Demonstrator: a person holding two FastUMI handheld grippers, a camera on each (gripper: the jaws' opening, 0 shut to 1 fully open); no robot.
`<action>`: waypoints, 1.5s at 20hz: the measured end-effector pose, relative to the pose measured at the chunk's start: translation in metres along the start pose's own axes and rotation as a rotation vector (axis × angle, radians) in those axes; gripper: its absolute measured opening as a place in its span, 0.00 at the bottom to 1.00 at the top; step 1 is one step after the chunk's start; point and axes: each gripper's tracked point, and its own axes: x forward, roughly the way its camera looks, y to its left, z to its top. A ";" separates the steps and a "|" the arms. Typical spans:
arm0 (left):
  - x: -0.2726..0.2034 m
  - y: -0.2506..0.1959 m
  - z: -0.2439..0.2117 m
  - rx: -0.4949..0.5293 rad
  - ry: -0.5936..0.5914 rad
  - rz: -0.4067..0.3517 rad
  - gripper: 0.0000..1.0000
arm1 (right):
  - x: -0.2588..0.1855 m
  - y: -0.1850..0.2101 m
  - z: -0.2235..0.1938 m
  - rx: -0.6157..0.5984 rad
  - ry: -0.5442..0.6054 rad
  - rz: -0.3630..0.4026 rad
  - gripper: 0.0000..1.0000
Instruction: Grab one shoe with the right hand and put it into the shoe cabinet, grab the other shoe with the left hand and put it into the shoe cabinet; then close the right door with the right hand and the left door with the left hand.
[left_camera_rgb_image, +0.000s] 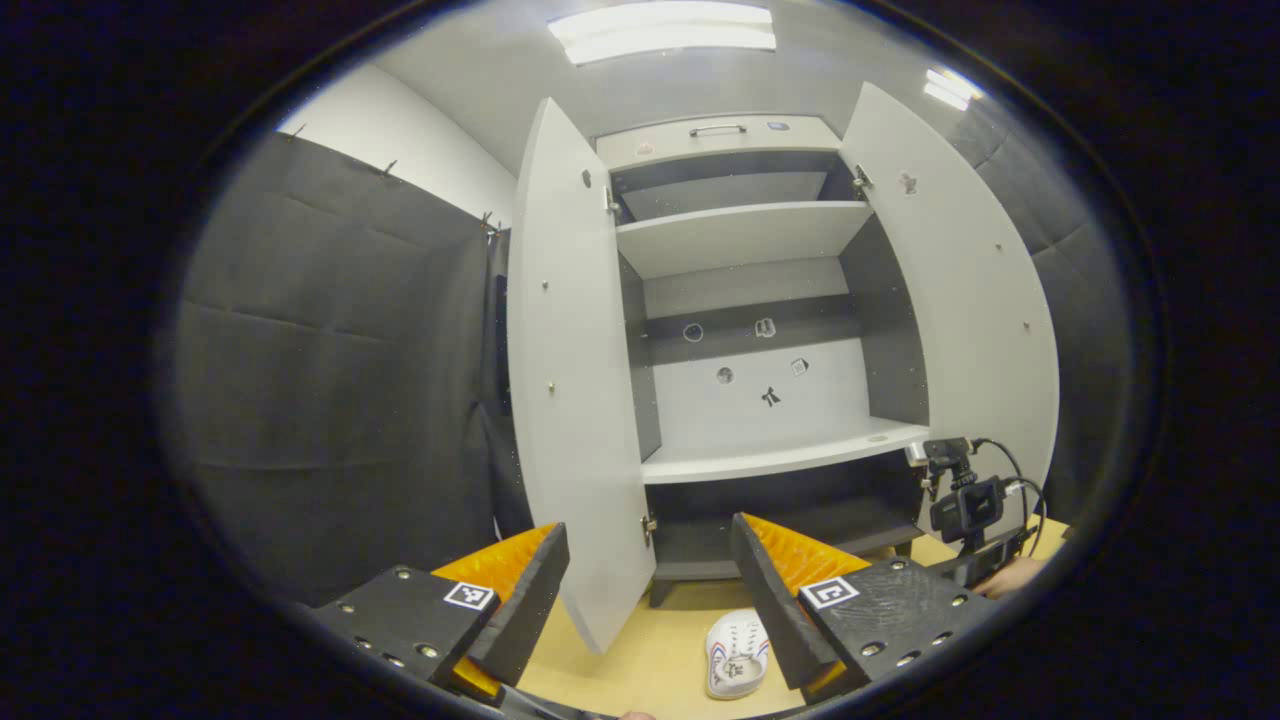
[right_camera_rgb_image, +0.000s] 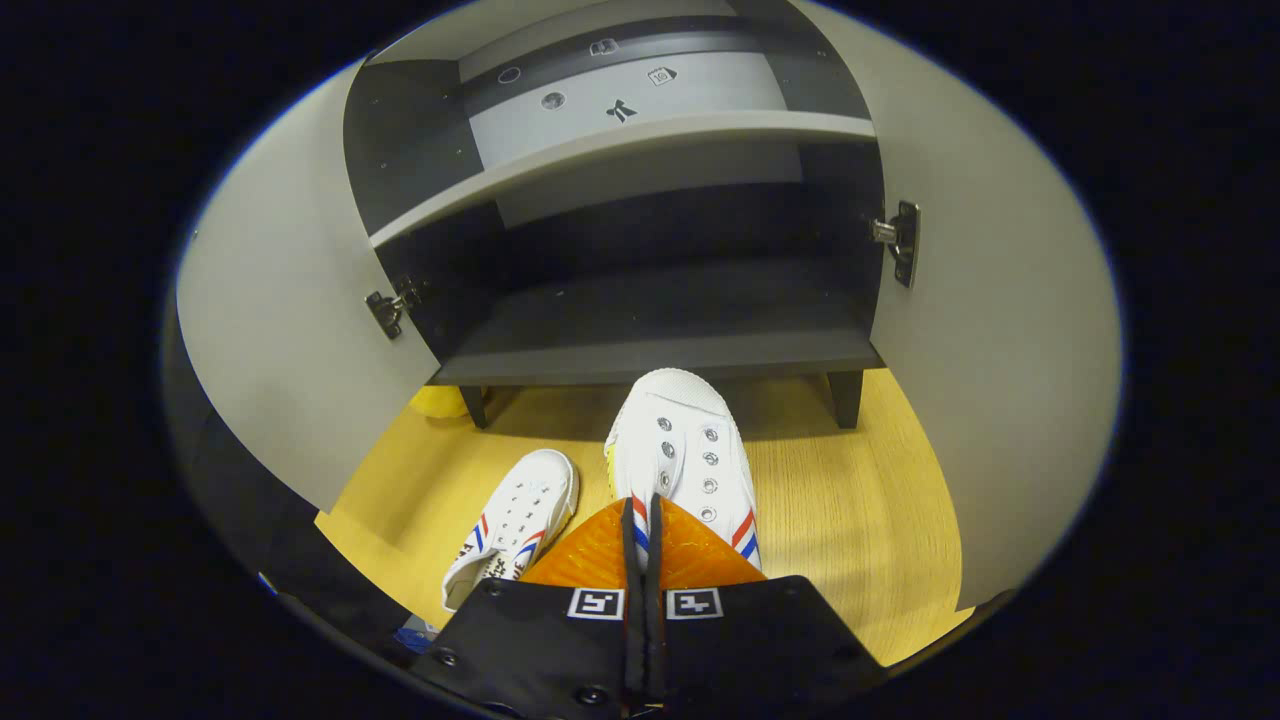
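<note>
My right gripper is shut on the heel end of a white shoe with red and blue stripes. Its toe points at the dark bottom shelf of the open shoe cabinet, just short of the shelf's front edge. A second matching shoe lies on the wooden floor to its left. In the left gripper view, my left gripper stands open and empty, facing the cabinet from farther back, and a white shoe lies on the floor between its fingers.
Both grey doors stand wide open: the left door close to my left gripper, the right door beyond. The other gripper's camera mount and a hand show low on the right. A yellow object lies under the cabinet.
</note>
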 end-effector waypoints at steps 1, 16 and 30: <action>0.010 -0.003 0.000 -0.006 -0.001 -0.013 1.00 | -0.007 0.002 0.010 0.001 -0.022 0.003 0.01; 0.060 -0.029 -0.016 -0.067 -0.009 -0.148 1.00 | -0.077 0.032 0.184 -0.031 -0.335 0.019 0.01; 0.097 -0.030 -0.038 -0.085 0.002 -0.186 0.94 | -0.018 0.018 0.310 -0.041 -0.423 -0.087 0.01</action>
